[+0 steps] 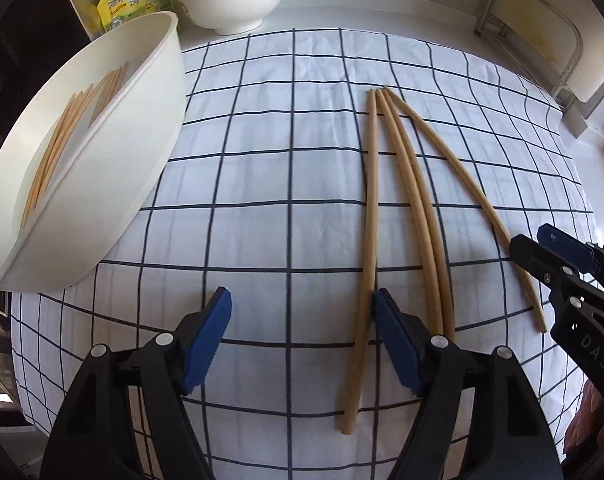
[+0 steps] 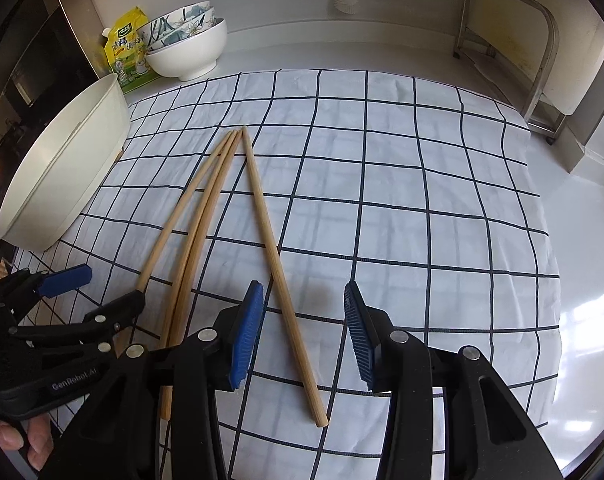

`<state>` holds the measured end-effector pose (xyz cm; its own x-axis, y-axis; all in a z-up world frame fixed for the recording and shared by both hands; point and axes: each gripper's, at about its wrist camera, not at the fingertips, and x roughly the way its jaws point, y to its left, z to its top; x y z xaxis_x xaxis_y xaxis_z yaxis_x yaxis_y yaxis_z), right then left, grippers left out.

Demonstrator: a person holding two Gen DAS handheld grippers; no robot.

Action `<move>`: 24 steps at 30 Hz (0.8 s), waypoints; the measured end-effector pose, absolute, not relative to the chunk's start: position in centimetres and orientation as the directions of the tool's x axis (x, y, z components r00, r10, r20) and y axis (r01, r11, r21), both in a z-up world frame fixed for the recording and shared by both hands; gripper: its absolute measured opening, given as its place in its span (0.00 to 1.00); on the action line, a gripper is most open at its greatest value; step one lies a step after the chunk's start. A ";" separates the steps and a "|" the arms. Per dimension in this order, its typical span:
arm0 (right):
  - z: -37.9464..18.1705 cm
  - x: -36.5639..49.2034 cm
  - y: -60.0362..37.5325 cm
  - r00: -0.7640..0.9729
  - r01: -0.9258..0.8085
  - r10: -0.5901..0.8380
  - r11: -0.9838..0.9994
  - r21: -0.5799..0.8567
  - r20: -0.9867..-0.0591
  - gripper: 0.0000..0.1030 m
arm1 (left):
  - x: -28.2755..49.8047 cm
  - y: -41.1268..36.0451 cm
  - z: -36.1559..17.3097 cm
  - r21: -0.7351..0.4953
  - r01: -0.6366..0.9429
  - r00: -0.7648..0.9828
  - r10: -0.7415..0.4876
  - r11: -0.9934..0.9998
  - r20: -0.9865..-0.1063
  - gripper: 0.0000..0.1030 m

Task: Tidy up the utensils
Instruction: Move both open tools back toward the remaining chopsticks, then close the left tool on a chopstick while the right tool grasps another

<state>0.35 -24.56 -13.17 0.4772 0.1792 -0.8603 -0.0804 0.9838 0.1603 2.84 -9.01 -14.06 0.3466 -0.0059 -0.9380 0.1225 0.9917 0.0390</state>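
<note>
Several wooden chopsticks lie fanned on the checked cloth, tips together at the far end; they also show in the right wrist view. A white oval tub at the left holds several more chopsticks. My left gripper is open and empty, its right finger beside the leftmost chopstick. My right gripper is open and empty, straddling the rightmost chopstick. Each gripper shows in the other's view: the right one, the left one.
Stacked bowls and a yellow seasoning pouch stand at the back left. A metal rack stands at the back right. The checked cloth covers a white counter. A dark appliance is at the far left.
</note>
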 end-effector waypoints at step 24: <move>-14.0 2.6 -22.8 0.489 -0.120 0.175 0.984 0.133 -0.854 0.06 | 5.4 -11.9 -13.4 -0.024 0.233 0.346 -0.106 0.972 -0.932 0.07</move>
<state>2.64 -22.83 -13.99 0.4892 0.1753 -0.8544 -0.1196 0.9838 0.1334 5.45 -11.86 -13.36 0.3463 -0.1060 -0.9321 0.2329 0.9722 -0.0241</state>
